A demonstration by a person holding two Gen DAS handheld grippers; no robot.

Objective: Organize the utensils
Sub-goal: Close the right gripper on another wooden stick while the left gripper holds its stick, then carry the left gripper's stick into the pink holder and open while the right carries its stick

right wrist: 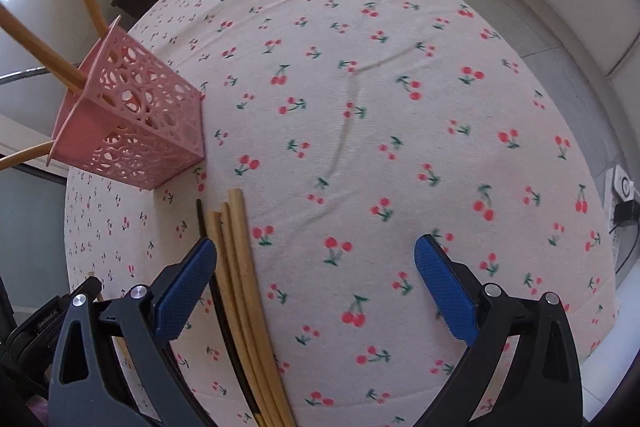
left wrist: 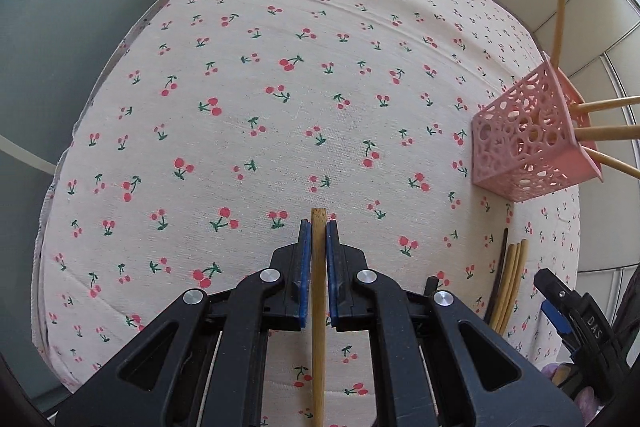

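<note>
**Left gripper pinching one bamboo chopstick, loose bundle waiting by the pink holder**

Left gripper (left wrist: pixel 319 231), bottom centre of the left wrist view: blue pads pressed together on a single bamboo chopstick (left wrist: pixel 318 307). The stick runs straight between the pads, square end poking just past the tips, the rest trailing down out of frame.

Right gripper (right wrist: pixel 316 267): fingers spread wide, holding nothing, hovering over the cherry-print tablecloth (right wrist: pixel 400 87). Its left finger (right wrist: pixel 186 291) sits just beside the loose chopsticks (right wrist: pixel 240 287), lower left of the right wrist view: several pale bamboo sticks plus one thin dark one, lying side by side on the cloth.

Pink perforated holder (right wrist: pixel 136 119) stands upper left in the right view, right edge in the left view, near the far ends of the bundle. Several chopsticks (right wrist: pixel 36 39) already stand in it, leaning out.

Handling: the sticks look light, stiff and smooth, likely to roll or pivot in a pinch. A hold near the middle or thick end should stop swinging. The holder looks light and may tip or slide if bumped on entry. The dark stick is thin; it needs the pads closing squarely.
</note>
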